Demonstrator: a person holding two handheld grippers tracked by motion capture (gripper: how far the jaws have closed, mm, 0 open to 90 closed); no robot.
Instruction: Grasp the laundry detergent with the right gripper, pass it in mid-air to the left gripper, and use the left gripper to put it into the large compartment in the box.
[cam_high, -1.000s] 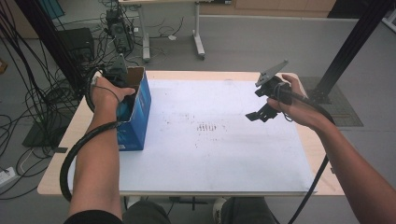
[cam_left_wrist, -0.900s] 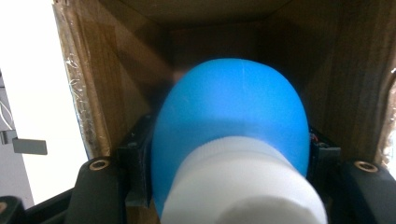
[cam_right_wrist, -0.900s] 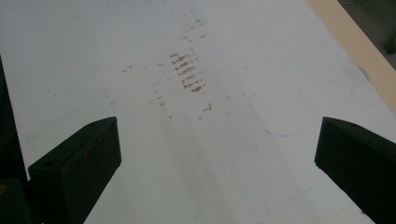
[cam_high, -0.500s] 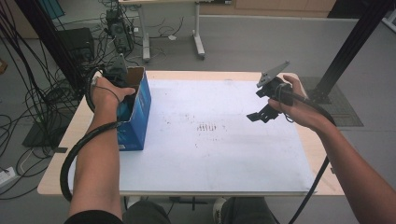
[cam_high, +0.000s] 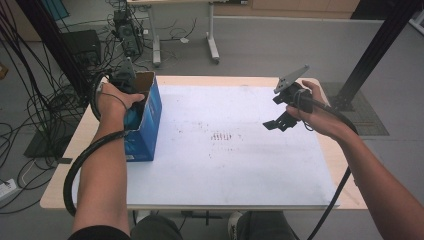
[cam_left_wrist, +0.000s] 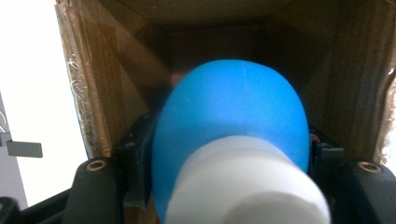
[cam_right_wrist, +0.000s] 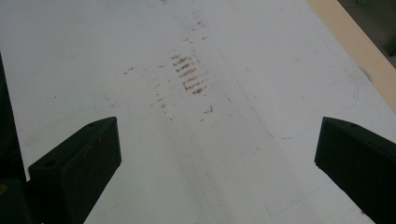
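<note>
**Blue object held down inside the box**

At left of the high view, left gripper (cam_high: 131, 102) reaching down into the open blue cardboard box (cam_high: 146, 125), standing at the left part of the white sheet (cam_high: 235, 165) on the table (cam_high: 345, 172). Between the jaws in the left gripper view — a blue rounded object with a white neck (cam_left_wrist: 233, 135), inside the brown walls; jaws just eased a little, pads close at both sides, contact not possible to tell. At right, right gripper (cam_high: 280, 121) raised over the sheet — jaws wide apart, holding nothing.

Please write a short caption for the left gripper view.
Left tool holding a blue bulb inside a cardboard box.
</note>
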